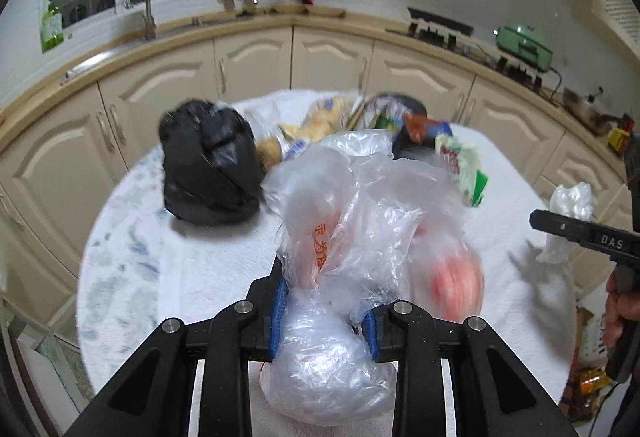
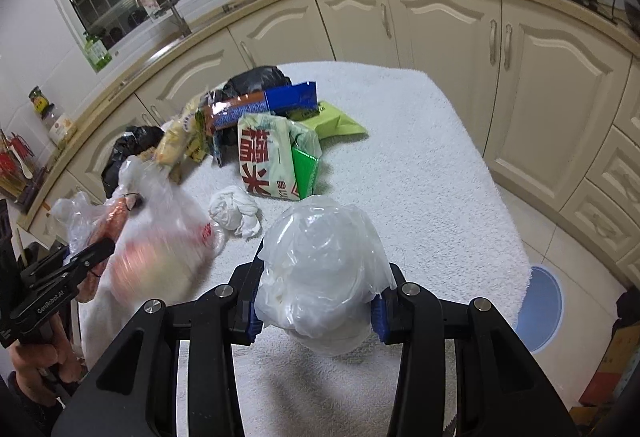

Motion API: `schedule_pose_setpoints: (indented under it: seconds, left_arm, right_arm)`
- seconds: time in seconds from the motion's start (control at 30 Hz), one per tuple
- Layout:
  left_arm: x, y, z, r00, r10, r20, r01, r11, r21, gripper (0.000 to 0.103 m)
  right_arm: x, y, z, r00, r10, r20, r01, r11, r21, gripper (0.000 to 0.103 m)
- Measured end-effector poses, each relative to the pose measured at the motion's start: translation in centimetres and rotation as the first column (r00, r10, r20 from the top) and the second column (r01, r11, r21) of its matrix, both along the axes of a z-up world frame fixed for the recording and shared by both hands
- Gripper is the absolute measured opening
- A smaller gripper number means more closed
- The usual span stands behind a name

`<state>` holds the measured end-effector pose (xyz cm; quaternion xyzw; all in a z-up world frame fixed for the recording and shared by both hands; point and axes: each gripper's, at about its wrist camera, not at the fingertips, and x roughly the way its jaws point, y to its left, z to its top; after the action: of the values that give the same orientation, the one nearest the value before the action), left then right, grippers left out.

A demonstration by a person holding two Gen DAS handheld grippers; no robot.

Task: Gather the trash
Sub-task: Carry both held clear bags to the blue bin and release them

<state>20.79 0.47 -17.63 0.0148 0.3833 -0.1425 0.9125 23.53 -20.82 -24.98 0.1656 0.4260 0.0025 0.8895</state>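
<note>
Left wrist view: left claw (image 1: 324,321) clamped on clear bag (image 1: 360,221), lifted off towel (image 1: 224,253); right claw (image 2: 316,311) clamped on white wad (image 2: 320,273). Step looks like pickup; next, both need a bin, none seen. Right view alone shows rice packet (image 2: 266,157) beyond claw.

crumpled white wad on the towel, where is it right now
In the right wrist view the crumpled white wad lies on the white towel, left of centre, just in front of the red-lettered packet and right of the blurred clear bag.
</note>
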Motion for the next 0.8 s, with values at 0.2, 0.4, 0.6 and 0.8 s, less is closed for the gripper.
schedule_pose_setpoints:
  seconds: [0.2, 0.4, 0.6, 0.8]
  left_arm:
    - [-2.3, 0.3, 2.9, 0.997, 0.009, 0.071, -0.007, 1.000, -0.026, 0.027]
    - [-3.7, -1.4, 6.0, 0.988, -0.028, 0.150, 0.035, 0.999, -0.042, 0.027]
    - [-4.2, -5.3, 7.2, 0.975, -0.111, 0.193, 0.126, 0.990, -0.067, 0.027]
    - [-4.1, -12.5, 7.3, 0.945, -0.258, 0.201, 0.279, 0.957, -0.082, 0.027]
  right_arm:
    - [-0.5, -0.3, 1.3, 0.999, -0.002, 0.037, 0.002, 1.000, 0.010, 0.041]
    - [-1.4, -1.4, 2.5, 0.997, -0.025, 0.072, 0.024, 1.000, 0.013, 0.041]
    - [-3.2, -3.9, 3.6, 0.992, -0.079, 0.102, 0.078, 0.997, 0.014, 0.042]
    - [-6.4, -8.8, 4.5, 0.975, -0.185, 0.126, 0.185, 0.983, 0.012, 0.042]
